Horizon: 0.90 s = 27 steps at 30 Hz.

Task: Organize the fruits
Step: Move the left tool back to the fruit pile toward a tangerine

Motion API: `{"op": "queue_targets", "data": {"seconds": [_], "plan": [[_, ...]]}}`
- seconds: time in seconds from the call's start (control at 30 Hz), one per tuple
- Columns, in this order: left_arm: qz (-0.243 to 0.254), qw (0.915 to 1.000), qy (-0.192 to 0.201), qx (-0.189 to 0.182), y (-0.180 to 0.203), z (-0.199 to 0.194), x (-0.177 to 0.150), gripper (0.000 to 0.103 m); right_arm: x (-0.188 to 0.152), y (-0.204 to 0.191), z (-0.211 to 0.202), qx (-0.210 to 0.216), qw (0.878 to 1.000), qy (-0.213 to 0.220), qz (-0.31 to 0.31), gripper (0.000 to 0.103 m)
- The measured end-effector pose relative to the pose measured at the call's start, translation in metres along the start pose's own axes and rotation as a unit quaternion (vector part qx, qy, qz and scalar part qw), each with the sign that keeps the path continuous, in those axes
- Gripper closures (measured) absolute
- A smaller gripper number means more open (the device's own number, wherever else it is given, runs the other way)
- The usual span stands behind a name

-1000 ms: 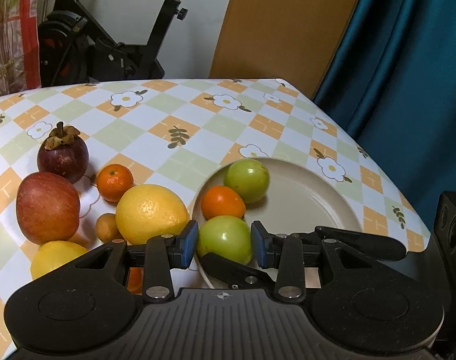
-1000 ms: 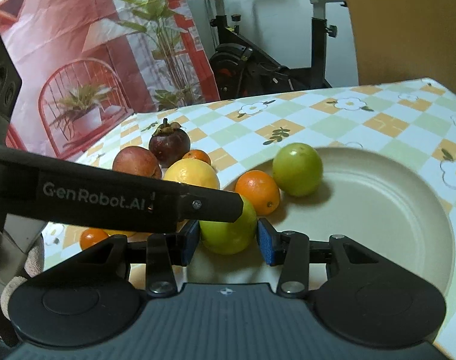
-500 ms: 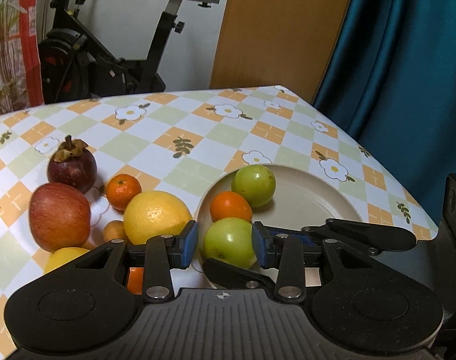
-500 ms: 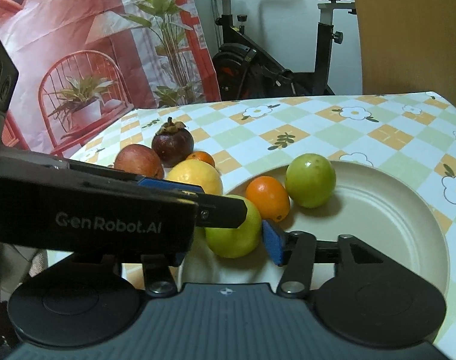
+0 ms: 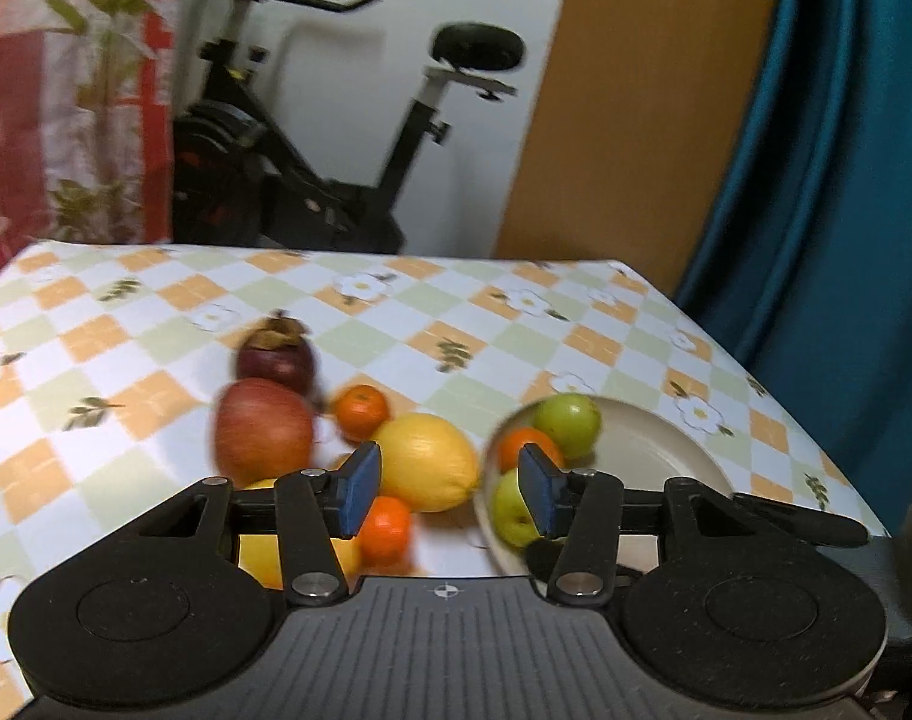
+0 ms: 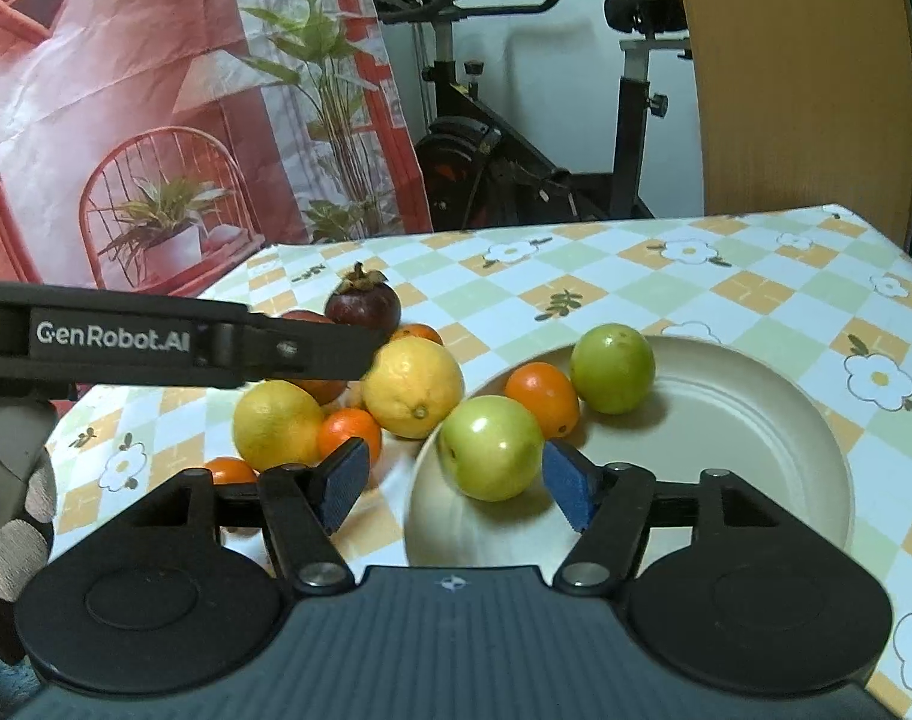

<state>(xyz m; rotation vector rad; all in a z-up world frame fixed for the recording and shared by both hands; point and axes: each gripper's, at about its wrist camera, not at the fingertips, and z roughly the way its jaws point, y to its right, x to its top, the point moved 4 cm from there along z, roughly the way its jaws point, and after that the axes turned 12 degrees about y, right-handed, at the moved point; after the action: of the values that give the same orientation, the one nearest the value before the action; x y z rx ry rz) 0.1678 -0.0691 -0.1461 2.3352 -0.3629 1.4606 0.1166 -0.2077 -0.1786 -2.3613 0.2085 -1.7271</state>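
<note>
Checked floral tablecloth (image 6: pixel 726 288) before exercise bike (image 6: pixel 516 168), both grippers' fingers (image 6: pixel 342 474) opening, clasping nothing.

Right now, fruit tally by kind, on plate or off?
Green fruit: 2
Small oranges: 4
Lemons: 2
Red apple: 1
Mangosteen: 1
Total: 10 visible

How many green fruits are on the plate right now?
2, both on the plate: one green fruit at its near left edge, the other green fruit farther back, with a small orange fruit between them. None looks hidden.
</note>
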Motion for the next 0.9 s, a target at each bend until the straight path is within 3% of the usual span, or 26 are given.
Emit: {"op": "queue_targets", "data": {"seconds": [0.33, 0.6, 0.67, 0.8, 0.9], "plan": [[0.028, 0.9973, 0.044, 0.052, -0.027, -0.033, 0.013, 0.05, 0.003, -0.012, -0.009, 0.0, 1.0, 0.007, 0.007, 0.036], [0.051, 0.9944, 0.046, 0.08, -0.051, -0.042, 0.012, 0.05, 0.002, -0.021, -0.005, 0.001, 1.0, -0.006, -0.007, 0.035], [0.044, 0.9942, 0.045, 0.087, -0.06, -0.044, 0.013, 0.05, 0.001, -0.022, -0.004, 0.001, 1.0, -0.008, -0.012, 0.028], [0.03, 0.9935, 0.045, 0.1, -0.076, -0.049, 0.015, 0.049, 0.002, -0.025, -0.003, 0.003, 1.0, -0.007, -0.019, 0.025], [0.019, 0.9932, 0.043, 0.106, -0.086, -0.051, 0.017, 0.041, 0.002, -0.029, -0.002, 0.014, 1.0, -0.003, -0.023, 0.021]]}}
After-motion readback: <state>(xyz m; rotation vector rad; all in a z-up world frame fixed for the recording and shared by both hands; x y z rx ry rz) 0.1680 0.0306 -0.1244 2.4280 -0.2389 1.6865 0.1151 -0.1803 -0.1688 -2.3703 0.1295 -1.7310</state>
